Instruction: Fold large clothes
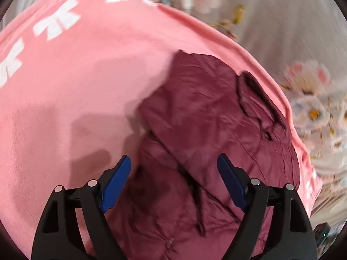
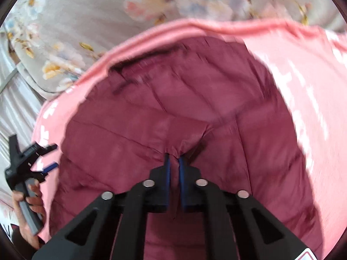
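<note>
A dark maroon padded jacket (image 1: 206, 130) lies crumpled on a pink cloth (image 1: 76, 75) with white lettering. My left gripper (image 1: 173, 162) hovers open just over the jacket's near part, with nothing between its blue pads. In the right wrist view the jacket (image 2: 173, 108) fills the middle. There my right gripper (image 2: 174, 158) is shut on a pinched fold of the maroon fabric, which puckers at the fingertips. The left gripper (image 2: 55, 155) also shows at the far left of that view, at the jacket's edge, held by a hand (image 2: 32, 197).
A grey floral bedsheet (image 1: 303, 86) lies beyond the pink cloth's (image 2: 303, 75) far edge, and also fills the top of the right wrist view as bedsheet (image 2: 86, 21). A small black device (image 1: 323, 234) with a green light sits at the lower right.
</note>
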Tool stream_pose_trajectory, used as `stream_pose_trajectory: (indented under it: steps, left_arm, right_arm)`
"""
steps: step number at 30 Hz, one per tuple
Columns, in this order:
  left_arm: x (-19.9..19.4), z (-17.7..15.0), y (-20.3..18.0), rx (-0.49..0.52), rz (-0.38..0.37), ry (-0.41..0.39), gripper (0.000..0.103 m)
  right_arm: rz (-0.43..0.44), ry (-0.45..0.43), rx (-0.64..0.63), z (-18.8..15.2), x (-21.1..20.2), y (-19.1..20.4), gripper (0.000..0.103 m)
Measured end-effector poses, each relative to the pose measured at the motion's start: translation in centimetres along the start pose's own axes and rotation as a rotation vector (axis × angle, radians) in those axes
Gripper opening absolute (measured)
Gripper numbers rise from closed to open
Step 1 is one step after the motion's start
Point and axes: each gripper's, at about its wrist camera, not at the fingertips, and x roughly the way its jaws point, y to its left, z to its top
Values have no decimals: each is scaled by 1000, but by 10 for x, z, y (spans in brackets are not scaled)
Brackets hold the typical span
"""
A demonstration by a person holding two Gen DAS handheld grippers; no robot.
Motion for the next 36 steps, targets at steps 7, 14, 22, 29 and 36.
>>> stream_pose_trajectory:
  steps: [7, 14, 22, 29, 36]
  left_arm:
    - [1, 6, -4, -16, -56, 5, 76]
    - [24, 0, -30, 57, -15, 19, 75]
    - [50, 4, -28, 81, 125, -7, 67]
    - [59, -3, -31, 159, 196, -56, 70]
    - [62, -12, -35, 212, 231, -106, 72]
  right_arm:
    - [7, -227, -106, 72, -55, 41, 4]
    - [-85, -194, -61, 83, -27, 6, 4]
    - [-161, -27, 13, 49, 51, -51, 4]
    - [-198, -3, -18, 39, 71, -54, 4]
    - [-213, -59, 70, 40, 36, -58, 15]
